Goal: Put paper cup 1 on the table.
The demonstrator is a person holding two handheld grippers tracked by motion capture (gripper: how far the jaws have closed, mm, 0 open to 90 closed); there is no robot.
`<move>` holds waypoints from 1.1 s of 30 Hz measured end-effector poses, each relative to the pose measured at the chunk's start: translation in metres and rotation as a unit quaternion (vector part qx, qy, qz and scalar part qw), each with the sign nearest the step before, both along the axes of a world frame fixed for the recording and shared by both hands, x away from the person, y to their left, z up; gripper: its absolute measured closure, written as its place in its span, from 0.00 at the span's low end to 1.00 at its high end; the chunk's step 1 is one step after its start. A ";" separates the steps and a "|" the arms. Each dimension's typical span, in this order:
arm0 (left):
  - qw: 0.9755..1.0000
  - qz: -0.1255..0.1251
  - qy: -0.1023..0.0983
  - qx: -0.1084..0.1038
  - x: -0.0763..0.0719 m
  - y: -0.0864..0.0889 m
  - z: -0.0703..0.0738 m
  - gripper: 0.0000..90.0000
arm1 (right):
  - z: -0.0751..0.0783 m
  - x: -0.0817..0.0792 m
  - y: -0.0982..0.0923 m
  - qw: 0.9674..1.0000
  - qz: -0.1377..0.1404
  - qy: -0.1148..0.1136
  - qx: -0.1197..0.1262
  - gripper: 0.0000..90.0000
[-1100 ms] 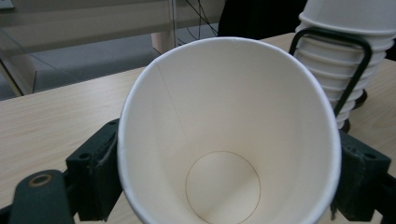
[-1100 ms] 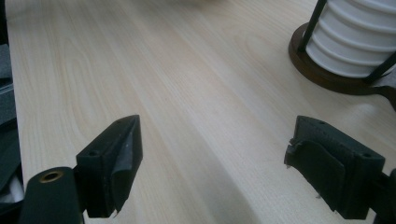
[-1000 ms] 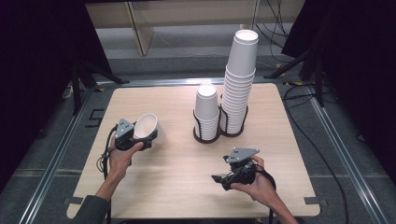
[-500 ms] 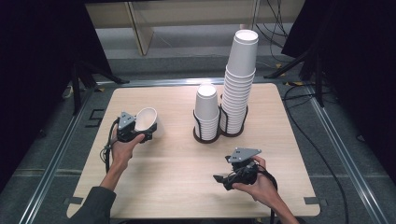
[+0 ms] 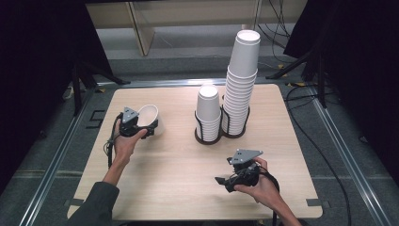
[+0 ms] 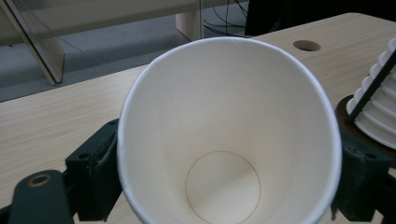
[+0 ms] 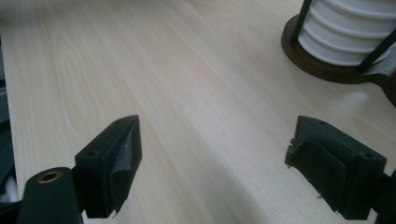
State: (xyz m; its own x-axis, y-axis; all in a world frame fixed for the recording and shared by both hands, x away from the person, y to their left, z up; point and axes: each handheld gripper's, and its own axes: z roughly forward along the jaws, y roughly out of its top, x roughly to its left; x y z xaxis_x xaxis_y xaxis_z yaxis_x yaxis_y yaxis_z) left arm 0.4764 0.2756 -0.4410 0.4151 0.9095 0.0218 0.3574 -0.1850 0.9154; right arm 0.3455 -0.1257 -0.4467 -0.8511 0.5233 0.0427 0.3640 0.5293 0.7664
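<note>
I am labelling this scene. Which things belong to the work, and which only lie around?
In the work: paper cup in the left gripper; short cup stack; tall cup stack; black holder.
Lying around: right gripper, open; cables on the floor.

Lab recording bay: black curtains (image 5: 37, 70), metal floor rails (image 5: 346, 155), trailing cables (image 5: 277, 19), lone wooden table (image 5: 179, 174).

light wood table (image 5: 169, 179) with rounded corners, sitting on a grey floor. Directly on it there's a dark round cup holder (image 5: 207, 137) with a short stack of white paper cups (image 5: 208, 107), and touching its right side a second holder (image 5: 234, 132) with a much taller stack (image 5: 242, 80), both toward the back middle
</note>
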 end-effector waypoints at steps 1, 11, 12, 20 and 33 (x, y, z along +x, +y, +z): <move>1.000 0.002 0.007 0.004 0.002 0.000 0.000 0.15 | 0.000 0.000 0.000 1.000 0.000 -0.001 0.000 0.19; 0.999 0.012 0.023 0.021 0.015 -0.001 -0.005 0.14 | -0.001 0.000 0.001 1.000 0.005 0.008 0.002 0.19; 1.000 0.010 0.021 0.019 0.016 -0.001 -0.006 0.13 | -0.001 0.000 0.001 1.000 0.005 0.009 0.002 0.19; 1.000 0.016 0.002 0.013 0.019 0.000 -0.014 0.09 | 0.000 -0.001 0.001 1.000 0.007 0.009 0.002 0.19; 0.999 0.023 -0.011 -0.020 0.011 0.005 -0.029 0.14 | -0.001 -0.001 0.002 1.000 0.014 0.012 0.002 0.19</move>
